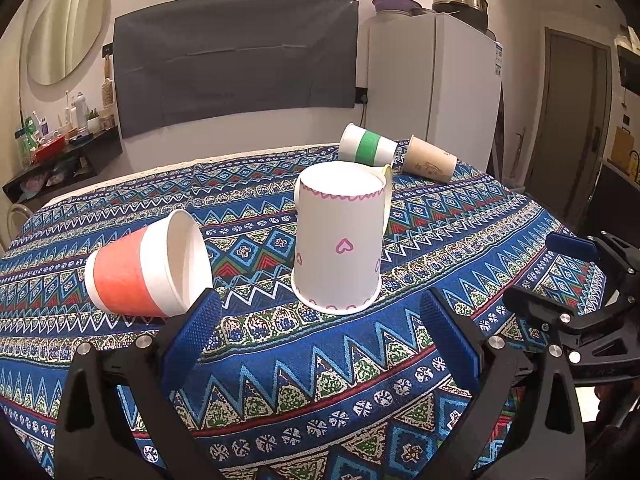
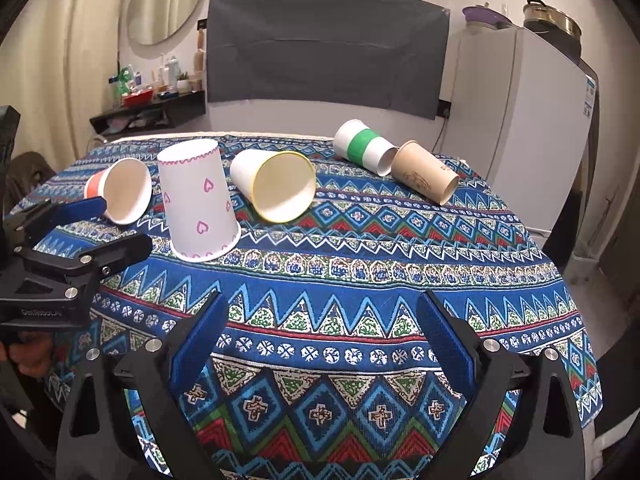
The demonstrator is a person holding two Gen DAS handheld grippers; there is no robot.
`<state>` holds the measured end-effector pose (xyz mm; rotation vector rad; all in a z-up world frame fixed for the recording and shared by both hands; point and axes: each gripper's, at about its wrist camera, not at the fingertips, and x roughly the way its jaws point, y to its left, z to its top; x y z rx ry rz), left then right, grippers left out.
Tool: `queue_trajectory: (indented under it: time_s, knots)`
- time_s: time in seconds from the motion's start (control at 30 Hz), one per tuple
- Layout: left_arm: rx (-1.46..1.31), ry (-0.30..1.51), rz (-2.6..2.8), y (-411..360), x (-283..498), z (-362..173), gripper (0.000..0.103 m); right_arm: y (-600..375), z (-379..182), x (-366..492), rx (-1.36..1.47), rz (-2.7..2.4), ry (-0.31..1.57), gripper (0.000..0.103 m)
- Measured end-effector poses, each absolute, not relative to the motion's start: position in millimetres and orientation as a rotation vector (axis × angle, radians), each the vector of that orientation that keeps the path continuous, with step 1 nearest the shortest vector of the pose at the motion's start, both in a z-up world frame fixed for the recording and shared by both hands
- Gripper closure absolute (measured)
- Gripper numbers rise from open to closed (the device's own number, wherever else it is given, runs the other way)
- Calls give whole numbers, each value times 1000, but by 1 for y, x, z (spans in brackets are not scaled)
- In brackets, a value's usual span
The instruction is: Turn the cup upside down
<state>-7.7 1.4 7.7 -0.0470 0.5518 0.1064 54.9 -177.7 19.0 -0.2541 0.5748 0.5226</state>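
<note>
A white paper cup with pink hearts stands upside down on the patterned tablecloth. A red-banded cup lies on its side to its left. A yellow-rimmed cup lies on its side behind it, mostly hidden in the left wrist view. A green-banded cup and a brown cup lie on their sides at the back. My left gripper is open and empty just in front of the heart cup. My right gripper is open and empty, nearer the table's front.
The tablecloth covers the table. A white fridge stands behind at the right, a covered grey panel on the back wall, and a cluttered shelf at the left. The other gripper shows at each view's side.
</note>
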Motion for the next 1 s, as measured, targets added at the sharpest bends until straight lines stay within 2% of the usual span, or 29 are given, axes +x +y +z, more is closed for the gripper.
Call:
queue_trajectory:
  time_s: [1.0]
  knots:
    - [-55,570,98,5,-5,6,6,-177,19,51,-301,530,565,10]
